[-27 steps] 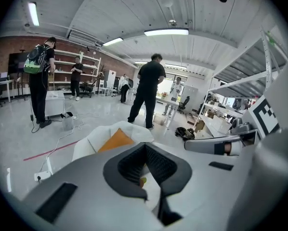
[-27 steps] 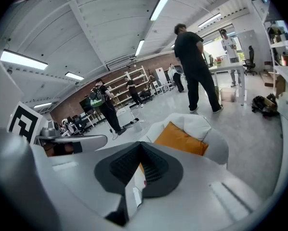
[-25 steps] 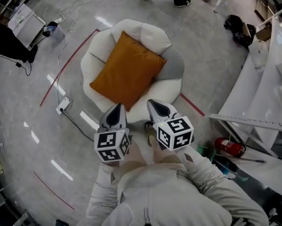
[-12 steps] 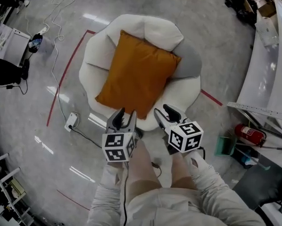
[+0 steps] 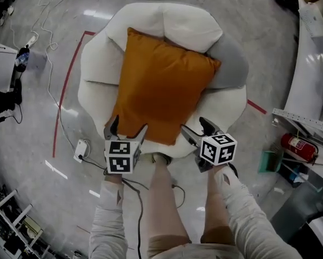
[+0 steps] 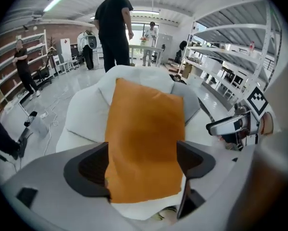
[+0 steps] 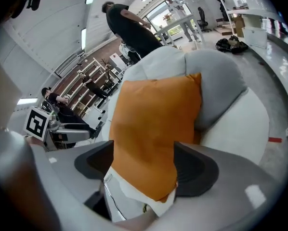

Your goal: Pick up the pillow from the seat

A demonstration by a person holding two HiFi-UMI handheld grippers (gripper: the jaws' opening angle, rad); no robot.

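Observation:
An orange square pillow [image 5: 164, 85] lies tilted on a round white seat [image 5: 96, 80] that has a grey cushion [image 5: 231, 63] on its right side. My left gripper [image 5: 126, 129] is at the pillow's near left edge, and its jaws are opening. My right gripper [image 5: 198, 129] is at the near right edge, also opening. In the left gripper view the pillow [image 6: 144, 138] shows between the jaws of the left gripper [image 6: 141, 166] with no pad pressing it. The right gripper view has the pillow [image 7: 153, 124] framed the same way by the right gripper [image 7: 144, 168].
A red fire extinguisher [image 5: 297, 144] and a green bin [image 5: 269, 161] stand on the floor at the right, below white shelving [image 5: 313, 53]. A power strip [image 5: 81, 148] with cables lies left of the seat, by a red floor line [image 5: 64, 90]. People [image 6: 112, 28] stand behind the seat.
Both grippers have moved forward from short of the seat to the pillow's near edge. Their jaws went from shut to open. The seat now fills more of the head view.

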